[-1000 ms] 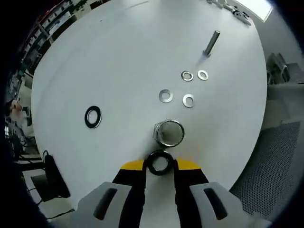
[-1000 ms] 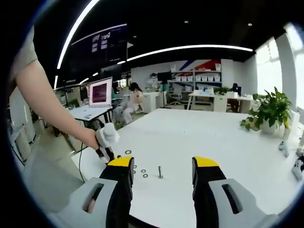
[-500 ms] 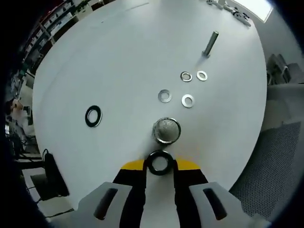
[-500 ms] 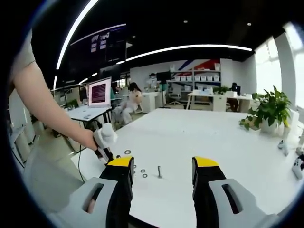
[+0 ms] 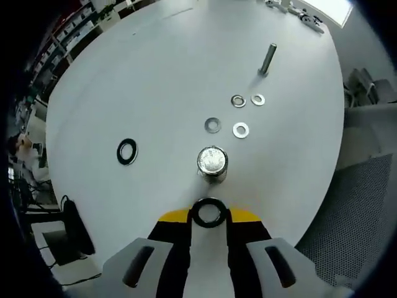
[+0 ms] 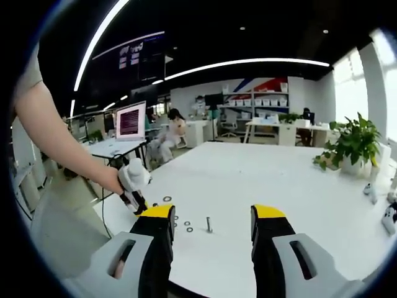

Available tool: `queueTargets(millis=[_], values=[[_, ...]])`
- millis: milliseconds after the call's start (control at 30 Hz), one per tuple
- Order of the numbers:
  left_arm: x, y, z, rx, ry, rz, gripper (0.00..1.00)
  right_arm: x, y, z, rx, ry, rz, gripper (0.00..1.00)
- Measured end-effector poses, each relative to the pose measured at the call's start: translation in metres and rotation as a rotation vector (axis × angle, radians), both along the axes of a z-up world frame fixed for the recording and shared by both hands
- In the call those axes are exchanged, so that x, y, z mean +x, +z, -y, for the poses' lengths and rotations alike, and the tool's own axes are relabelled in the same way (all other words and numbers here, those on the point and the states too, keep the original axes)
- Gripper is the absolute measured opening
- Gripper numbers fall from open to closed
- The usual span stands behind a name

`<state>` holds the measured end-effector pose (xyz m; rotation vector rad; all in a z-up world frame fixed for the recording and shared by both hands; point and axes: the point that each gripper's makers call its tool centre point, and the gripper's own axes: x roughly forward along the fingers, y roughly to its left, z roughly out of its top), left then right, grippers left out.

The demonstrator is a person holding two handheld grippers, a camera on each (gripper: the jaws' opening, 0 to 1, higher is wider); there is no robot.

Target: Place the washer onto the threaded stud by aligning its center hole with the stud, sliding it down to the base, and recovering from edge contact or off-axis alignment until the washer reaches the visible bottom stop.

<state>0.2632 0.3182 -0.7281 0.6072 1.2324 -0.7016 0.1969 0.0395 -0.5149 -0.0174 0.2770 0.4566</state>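
Left gripper view: tongs [image 5: 209,214] clamp washer [image 5: 209,212] (lower rim hidden).

Both grippers match: the left gripper [image 5: 209,214] and right gripper [image 6: 213,218] have black jaws with yellow tips on pale grey bodies with dark oval slots. The person's arm [image 6: 59,139], left of the right gripper, is bare below a short grey sleeve [image 6: 32,67].

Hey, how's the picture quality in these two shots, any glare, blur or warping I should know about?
Left gripper view: even light on the white table, soft shadows under the silver washers, the stud top shiny, edges bent by the fisheye. Right gripper view: dark ceiling with bright light strips, windows washed out at right, background desks slightly soft, the claw sharp.
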Motion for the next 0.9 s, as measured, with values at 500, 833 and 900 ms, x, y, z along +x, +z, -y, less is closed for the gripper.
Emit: queueTargets(millis=[500, 833, 900], values=[[0.003, 0.029, 0.002, -0.018, -0.051, 0.058, 0.19, 0.000, 0.001, -0.004, -0.011, 0.015, 0.008, 0.52], [0.004, 0.057, 0.022, -0.056, -0.119, 0.088, 0.19, -0.001, 0.001, -0.004, -0.001, 0.019, 0.005, 0.52], [0.005, 0.062, 0.028, -0.064, -0.129, 0.093, 0.19, 0.000, 0.001, -0.005, -0.002, 0.021, 0.007, 0.52]])
